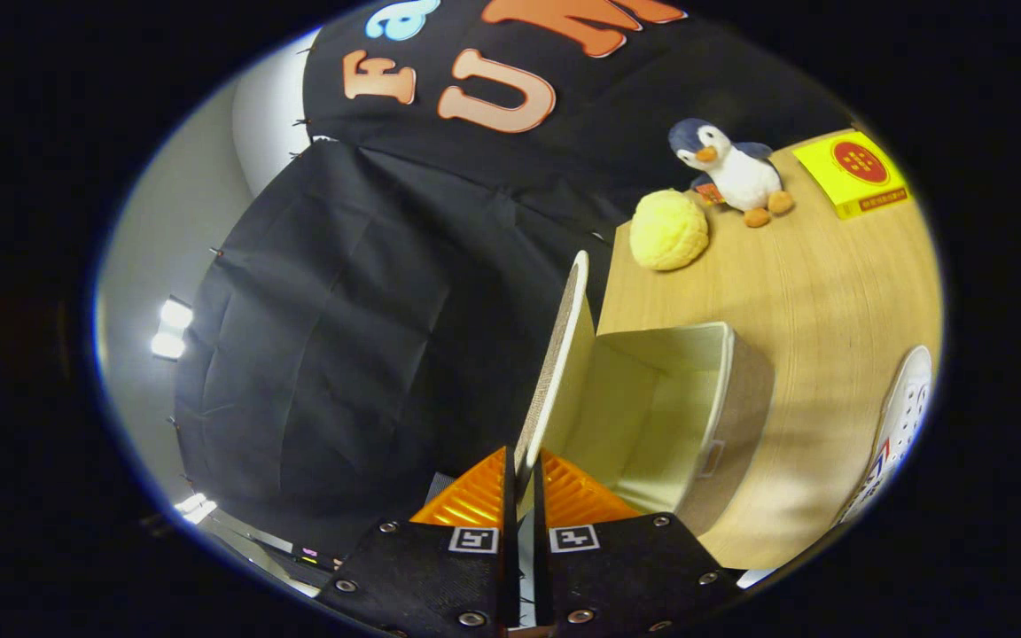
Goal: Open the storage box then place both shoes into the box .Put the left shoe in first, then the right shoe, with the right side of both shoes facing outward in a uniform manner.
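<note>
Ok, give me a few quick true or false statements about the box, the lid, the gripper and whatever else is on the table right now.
1. The gripper is shut on the lid of the storage box. True.
2. The lid lies flat and closed on the box. False: it stands raised, and the box is open.
3. A shoe already lies in the box. False: the inside is bare; a white shoe lies on the table.
4. A penguin toy stands beyond the box. True.

Bright lamps (172, 328) behind cloth, fisheye warp – edges blurred
</note>
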The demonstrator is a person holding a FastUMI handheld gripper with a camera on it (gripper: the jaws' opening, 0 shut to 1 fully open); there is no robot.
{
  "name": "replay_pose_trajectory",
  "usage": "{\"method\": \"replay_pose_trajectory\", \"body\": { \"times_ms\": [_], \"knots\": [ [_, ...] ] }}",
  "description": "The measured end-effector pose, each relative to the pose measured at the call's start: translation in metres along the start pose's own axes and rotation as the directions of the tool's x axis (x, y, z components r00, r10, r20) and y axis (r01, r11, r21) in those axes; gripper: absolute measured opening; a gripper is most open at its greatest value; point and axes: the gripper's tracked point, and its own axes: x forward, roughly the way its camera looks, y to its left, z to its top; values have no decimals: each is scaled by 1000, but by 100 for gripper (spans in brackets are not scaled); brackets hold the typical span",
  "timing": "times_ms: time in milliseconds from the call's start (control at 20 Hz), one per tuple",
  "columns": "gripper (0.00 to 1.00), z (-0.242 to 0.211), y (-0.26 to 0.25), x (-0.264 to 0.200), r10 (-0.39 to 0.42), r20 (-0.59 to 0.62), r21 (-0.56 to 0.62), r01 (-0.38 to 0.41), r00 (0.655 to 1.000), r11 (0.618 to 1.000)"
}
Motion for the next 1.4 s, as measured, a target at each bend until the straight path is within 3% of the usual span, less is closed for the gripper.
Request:
{"method": "replay_pose_trajectory", "body": {
  "times_ms": [300, 650, 900, 1150, 1300, 1350, 1400],
  "knots": [
    [9, 5, 53, 51, 37, -21, -69, -39, 999, 997],
    [9, -34, 83, 140, 48, -130, -65, -57, 990, 996],
    [9, -42, 90, 180, 2, -159, -59, -11, 987, 998],
    [10, -53, 78, 191, -47, -188, -20, 44, 981, 999],
    [21, -53, 75, 188, -106, -181, -49, 98, 978, 994],
    [38, -51, 71, 186, -110, -169, -68, 100, 979, 993],
    [46, -48, 67, 182, -116, -153, -90, 103, 982, 991]
  ]
}}
